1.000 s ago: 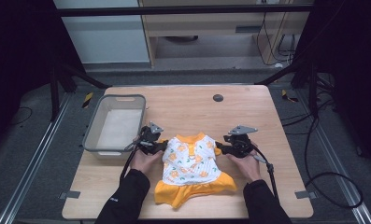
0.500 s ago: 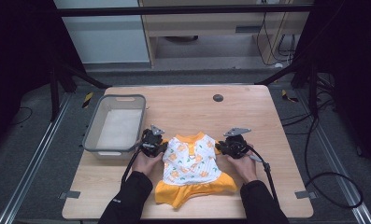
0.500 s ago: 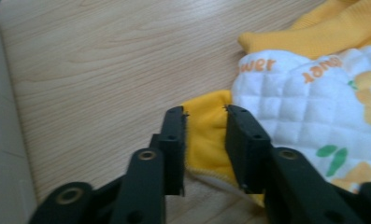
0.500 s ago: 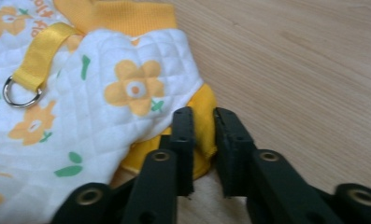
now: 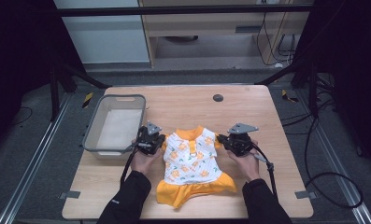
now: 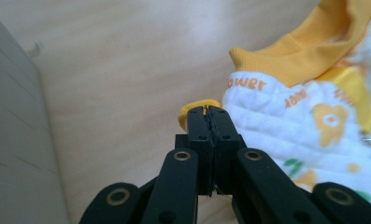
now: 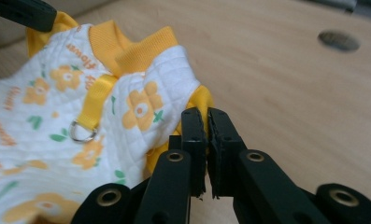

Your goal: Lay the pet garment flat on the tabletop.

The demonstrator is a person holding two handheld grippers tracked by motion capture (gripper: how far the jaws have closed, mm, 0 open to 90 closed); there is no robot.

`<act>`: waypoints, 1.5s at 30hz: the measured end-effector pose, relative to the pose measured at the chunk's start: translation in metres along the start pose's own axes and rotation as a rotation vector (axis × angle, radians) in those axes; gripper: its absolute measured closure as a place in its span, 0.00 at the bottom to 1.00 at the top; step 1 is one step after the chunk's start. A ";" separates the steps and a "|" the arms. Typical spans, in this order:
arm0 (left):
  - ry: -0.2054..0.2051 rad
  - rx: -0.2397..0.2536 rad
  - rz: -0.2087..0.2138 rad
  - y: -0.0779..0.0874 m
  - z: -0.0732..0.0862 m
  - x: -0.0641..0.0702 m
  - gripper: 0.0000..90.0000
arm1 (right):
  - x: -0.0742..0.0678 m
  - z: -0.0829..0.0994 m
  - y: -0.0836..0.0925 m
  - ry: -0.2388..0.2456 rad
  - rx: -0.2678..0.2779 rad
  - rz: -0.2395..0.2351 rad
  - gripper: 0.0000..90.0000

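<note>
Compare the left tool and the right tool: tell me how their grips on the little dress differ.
The left tool is shut tight on the dress's yellow sleeve cuff, which pokes past its tips; the right tool shows a narrow gap between its jaws, with the other cuff just behind its tips, so its grip is unclear. The left tool sits beside the grey bin; the right has bare table around it. Both flank the dress at sleeve height.

High view looks fwd and down over the whole table (image 5: 248, 107); both gripper views sit v. close, low along their jaws; all share the dress (image 5: 192, 161) (image 6: 286, 126) (image 7: 80, 107).
</note>
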State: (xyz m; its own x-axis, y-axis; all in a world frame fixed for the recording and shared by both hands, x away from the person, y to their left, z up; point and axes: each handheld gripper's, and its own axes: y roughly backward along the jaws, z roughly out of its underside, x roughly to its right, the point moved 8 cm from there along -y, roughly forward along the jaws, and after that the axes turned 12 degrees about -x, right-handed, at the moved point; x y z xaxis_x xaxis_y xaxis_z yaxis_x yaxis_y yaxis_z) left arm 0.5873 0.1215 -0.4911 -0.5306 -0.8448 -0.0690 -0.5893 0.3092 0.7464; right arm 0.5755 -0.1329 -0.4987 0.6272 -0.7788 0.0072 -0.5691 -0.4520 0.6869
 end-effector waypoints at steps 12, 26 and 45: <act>0.066 0.078 -0.108 0.006 -0.054 -0.014 0.86 | 0.035 -0.043 0.012 -0.015 0.078 0.227 0.82; 0.039 0.086 0.059 0.044 -0.025 0.003 0.59 | 0.009 -0.030 0.059 -0.001 0.101 0.104 0.81; -0.114 -0.092 0.208 0.035 0.064 0.073 0.92 | -0.061 0.047 0.051 0.007 -0.047 -0.095 1.00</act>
State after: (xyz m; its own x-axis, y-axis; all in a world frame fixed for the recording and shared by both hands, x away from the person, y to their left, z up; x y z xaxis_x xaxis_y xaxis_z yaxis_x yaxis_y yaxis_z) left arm 0.4887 0.0988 -0.5121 -0.7033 -0.7105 0.0220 -0.4049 0.4258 0.8092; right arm 0.4832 -0.1288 -0.4982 0.6805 -0.7307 -0.0547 -0.4814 -0.5021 0.7184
